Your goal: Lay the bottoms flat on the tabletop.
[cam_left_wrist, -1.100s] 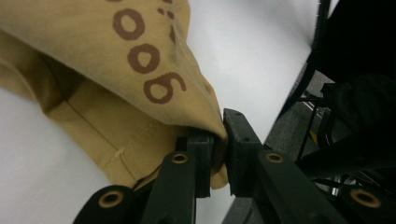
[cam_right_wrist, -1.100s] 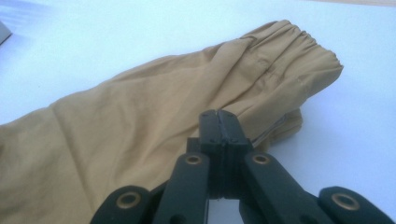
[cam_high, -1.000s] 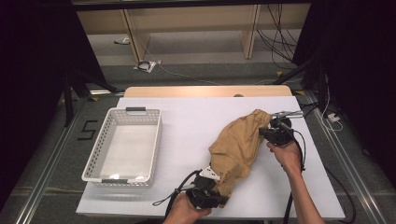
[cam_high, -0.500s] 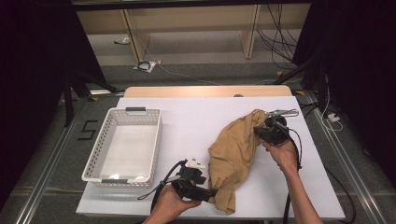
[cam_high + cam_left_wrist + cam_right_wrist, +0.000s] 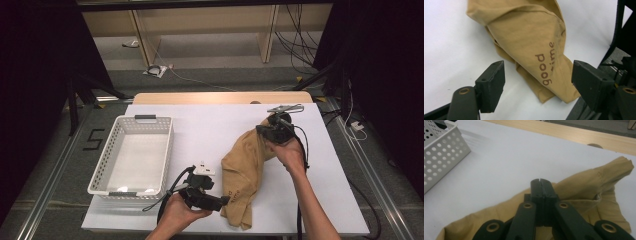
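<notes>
**High view: left fingers off the cloth, right end held up**

High view, now: tan cloth [image 5: 247, 170] draped across the right half of the white worktop [image 5: 210, 130], upper end raised at the right gripper [image 5: 274, 131], lower end lying flat near the front edge. Left gripper [image 5: 220, 200] low at the front, just beside the cloth's lower left edge, tips pointing at it. White basket [image 5: 132, 155] on the left half of the worktop, well apart from the cloth.

Left gripper view: fingers [image 5: 491, 85] spread wide, having just been opening; lower end of the cloth [image 5: 531, 42] lying ahead of and between them, untouched by either pad. Brown lettering "good time" [image 5: 544, 67] readable on the fold.

Right gripper view: fingers [image 5: 541, 192] pressed together with only a hairline slit at the tips; cloth [image 5: 584, 187] bunched under and around them. Whether fabric sits between the pads: cannot tell here. Basket [image 5: 441, 155] at the upper left.

Against a second ago: left gripper then clamped on the lower end of the cloth, farther right along the front edge; now shifted left and released. Cloth then a rounder heap; now pulled longer, with the lower end spread flat. Right gripper slightly lifted and shifted, cloth end along with it. Basket unmoved.
</notes>
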`<state>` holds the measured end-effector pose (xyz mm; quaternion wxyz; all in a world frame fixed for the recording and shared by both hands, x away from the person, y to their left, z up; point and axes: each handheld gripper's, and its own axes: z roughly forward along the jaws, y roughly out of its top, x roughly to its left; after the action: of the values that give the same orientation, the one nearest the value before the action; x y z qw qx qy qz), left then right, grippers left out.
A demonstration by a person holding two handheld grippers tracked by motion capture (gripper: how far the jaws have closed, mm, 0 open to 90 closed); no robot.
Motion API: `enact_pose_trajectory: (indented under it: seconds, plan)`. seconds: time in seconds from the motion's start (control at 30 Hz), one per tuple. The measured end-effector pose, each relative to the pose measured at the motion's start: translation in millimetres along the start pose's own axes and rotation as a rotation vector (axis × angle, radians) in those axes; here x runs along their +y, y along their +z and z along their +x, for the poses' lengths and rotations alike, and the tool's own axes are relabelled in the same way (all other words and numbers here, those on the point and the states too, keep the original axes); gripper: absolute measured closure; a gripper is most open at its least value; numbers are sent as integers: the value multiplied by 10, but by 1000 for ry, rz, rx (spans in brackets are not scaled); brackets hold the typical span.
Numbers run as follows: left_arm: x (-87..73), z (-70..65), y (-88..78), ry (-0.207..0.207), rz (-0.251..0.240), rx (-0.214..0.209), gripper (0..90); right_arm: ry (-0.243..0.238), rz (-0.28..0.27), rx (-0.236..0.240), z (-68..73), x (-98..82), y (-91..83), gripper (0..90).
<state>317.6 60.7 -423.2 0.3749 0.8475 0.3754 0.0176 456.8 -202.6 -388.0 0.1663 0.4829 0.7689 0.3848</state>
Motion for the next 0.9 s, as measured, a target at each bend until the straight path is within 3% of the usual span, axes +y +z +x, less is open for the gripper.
enact_pose_trajectory:
  seconds: [0.3,0.5,0.73,0.9]
  plan:
    - [8,103,-59,-26,-22,14,260,-35,52,27,267,139,302,900]
    - [1,145,-53,-39,-29,21,256,-85,86,37,460,176,477,900]
    - [3,205,-93,-56,-41,29,253,-108,118,31,559,134,592,897]
    - [11,235,-115,-68,-55,27,251,-78,90,79,479,137,455,724]
